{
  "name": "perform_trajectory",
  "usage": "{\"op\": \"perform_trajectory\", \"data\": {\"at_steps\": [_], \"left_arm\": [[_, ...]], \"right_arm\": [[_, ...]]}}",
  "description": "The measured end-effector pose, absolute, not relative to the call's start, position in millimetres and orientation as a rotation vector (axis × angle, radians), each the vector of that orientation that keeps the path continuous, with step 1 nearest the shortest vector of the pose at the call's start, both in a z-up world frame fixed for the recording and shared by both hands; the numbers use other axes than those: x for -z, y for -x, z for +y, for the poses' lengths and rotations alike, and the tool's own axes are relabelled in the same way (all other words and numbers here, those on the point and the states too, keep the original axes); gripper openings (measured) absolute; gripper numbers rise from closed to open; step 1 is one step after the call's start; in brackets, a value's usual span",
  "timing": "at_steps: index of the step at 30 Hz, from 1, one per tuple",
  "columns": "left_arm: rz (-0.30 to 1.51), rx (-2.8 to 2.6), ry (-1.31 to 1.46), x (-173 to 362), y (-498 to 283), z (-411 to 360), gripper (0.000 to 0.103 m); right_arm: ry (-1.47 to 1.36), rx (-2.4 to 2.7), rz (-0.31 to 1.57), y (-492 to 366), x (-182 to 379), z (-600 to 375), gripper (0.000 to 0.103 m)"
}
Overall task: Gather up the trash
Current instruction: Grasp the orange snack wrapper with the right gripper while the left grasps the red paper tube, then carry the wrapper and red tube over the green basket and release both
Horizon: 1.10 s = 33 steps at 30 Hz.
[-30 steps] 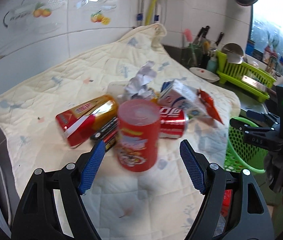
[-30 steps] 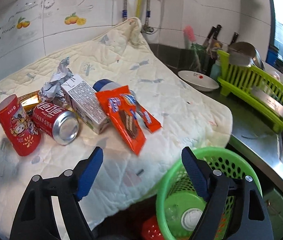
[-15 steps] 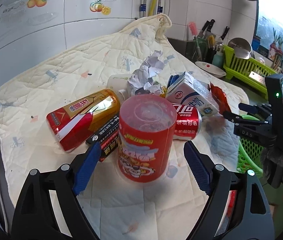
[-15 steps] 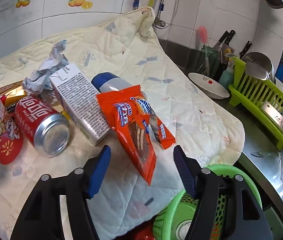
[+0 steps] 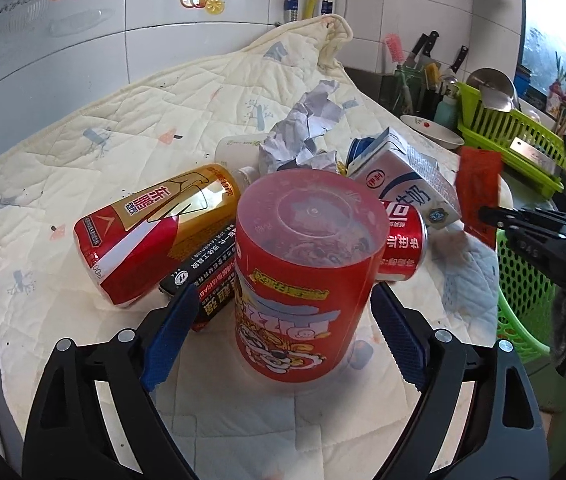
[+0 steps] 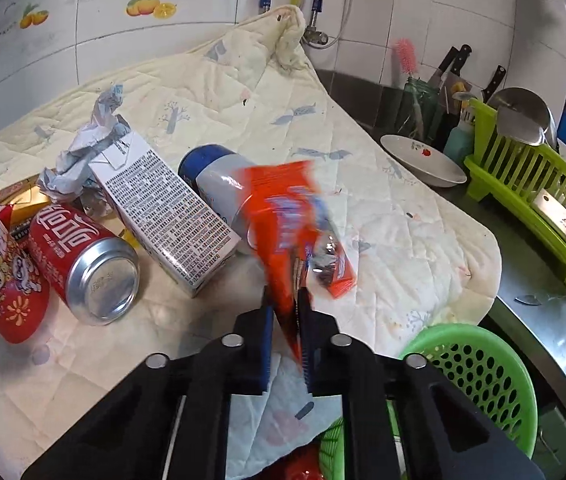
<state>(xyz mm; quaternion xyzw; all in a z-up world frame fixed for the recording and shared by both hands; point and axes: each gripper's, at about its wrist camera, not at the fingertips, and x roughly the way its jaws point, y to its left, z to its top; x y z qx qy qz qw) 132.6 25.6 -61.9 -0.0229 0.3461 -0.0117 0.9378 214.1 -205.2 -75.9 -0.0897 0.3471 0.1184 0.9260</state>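
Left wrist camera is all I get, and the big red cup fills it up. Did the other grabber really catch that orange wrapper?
Observer: Yes. In the right wrist view the right gripper is shut on the orange wrapper, with its pads pinching the wrapper's lower end.
Operator: Is anything hiding behind the milk box?
Observer: A white bottle with a blue cap lies on its side right behind the carton, on the quilt.
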Motion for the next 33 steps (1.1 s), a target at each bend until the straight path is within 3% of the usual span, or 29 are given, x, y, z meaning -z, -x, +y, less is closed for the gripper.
{"op": "perform_trajectory", "data": {"at_steps": [4, 10, 23, 33], "left_arm": [[0.696, 0.025, 0.048, 63.4, -136.1, 25.9, 0.085], [0.683, 0.062, 0.061, 63.8, -137.0, 24.7, 0.068], [0.655, 0.100, 0.056, 55.4, -125.0, 23.5, 0.066], [0.588, 0.201, 0.038, 21.4, -95.9, 1.8, 0.066]], "right_arm": [[0.158, -0.252, 0.701, -204.0, 69.7, -207.8, 0.006], [0.133, -0.250, 0.686, -190.3, 63.0, -211.7, 0.006], [0.075, -0.176, 0.662, -148.1, 49.2, -247.9, 0.006], [0.021, 0.020, 0.772, -126.2, 87.5, -335.4, 0.006]]}}
